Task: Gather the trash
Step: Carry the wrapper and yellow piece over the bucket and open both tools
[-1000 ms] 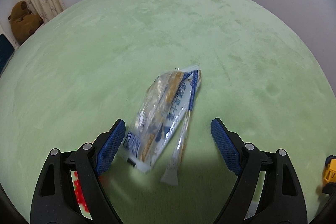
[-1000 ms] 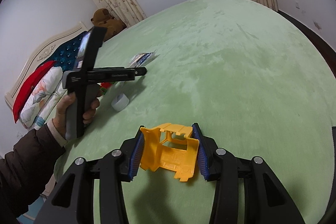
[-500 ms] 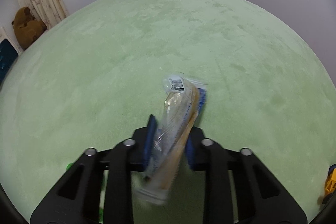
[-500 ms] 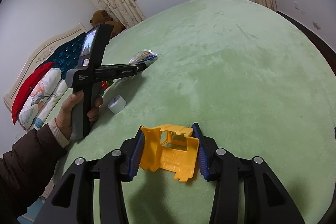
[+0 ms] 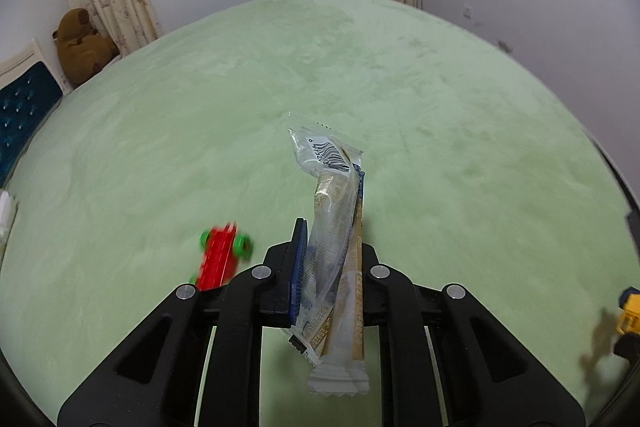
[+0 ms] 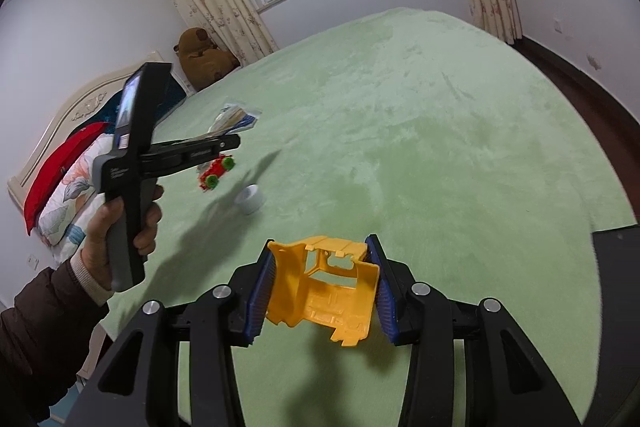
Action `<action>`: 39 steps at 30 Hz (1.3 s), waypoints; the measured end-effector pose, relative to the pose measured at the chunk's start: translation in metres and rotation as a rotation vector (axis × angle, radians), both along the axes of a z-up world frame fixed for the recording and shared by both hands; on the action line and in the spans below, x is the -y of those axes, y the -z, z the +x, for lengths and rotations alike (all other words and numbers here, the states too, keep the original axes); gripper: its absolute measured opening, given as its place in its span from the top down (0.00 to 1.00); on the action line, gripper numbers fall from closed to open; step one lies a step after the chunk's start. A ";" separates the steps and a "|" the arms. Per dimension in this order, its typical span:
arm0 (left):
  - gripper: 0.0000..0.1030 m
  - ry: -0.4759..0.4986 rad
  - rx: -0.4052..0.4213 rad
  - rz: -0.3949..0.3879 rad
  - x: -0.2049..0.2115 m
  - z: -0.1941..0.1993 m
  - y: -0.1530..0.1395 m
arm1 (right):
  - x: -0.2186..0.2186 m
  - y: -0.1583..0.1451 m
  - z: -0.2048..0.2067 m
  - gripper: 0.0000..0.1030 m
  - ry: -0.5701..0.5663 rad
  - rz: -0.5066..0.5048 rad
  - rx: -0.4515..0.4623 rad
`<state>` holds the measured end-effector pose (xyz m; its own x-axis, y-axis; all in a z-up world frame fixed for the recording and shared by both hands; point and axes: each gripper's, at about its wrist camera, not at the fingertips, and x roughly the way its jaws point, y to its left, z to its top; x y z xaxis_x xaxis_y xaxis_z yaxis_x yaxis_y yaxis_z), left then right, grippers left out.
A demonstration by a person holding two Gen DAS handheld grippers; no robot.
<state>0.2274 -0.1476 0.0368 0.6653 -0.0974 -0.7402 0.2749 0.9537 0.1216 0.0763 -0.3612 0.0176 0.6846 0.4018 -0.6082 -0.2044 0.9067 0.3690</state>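
1. The snack wrapper (image 5: pixel 334 243) is between the pads of my left gripper (image 5: pixel 328 267), which have just been closing and are now pressed flat on it. It is off the green bedspread (image 5: pixel 440 107); in the right wrist view it stands clear above the cover.
2. Its long axis runs almost along my fingers: the barcode end points forward, away from me, and the sealed white end hangs out behind the pads toward my wrist. So I hold it near its middle, with loose film on both sides.
3. I judge this matters for the coming move. When I carry the wrapper to wherever the trash is gathered, which I do not see in either view, the free ends can swing or catch, and a thin slippery film may slide out of the pads.
4. Taking the wrapper as landmark: the red toy car (image 5: pixel 220 259) with green wheels lies on the bedspread just to its left and below it, and is blurred.
5. The small white roll (image 6: pixel 250 199) lies on the cover near the red toy car, on the side toward my right gripper (image 6: pixel 322 291).
6. My right gripper is well apart from the wrapper, to its right. Its jaws stand at a narrow-to-middle width, clamped on the yellow plastic shell (image 6: pixel 324 291), one pad on each side wall.
7. Both hands are full, so I think no further piece can be picked until one is put down.
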 end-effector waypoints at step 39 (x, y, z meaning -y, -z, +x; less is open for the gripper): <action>0.86 0.139 -0.242 -0.085 -0.030 -0.346 0.094 | -0.076 0.087 -0.195 0.57 -0.487 -0.214 -0.196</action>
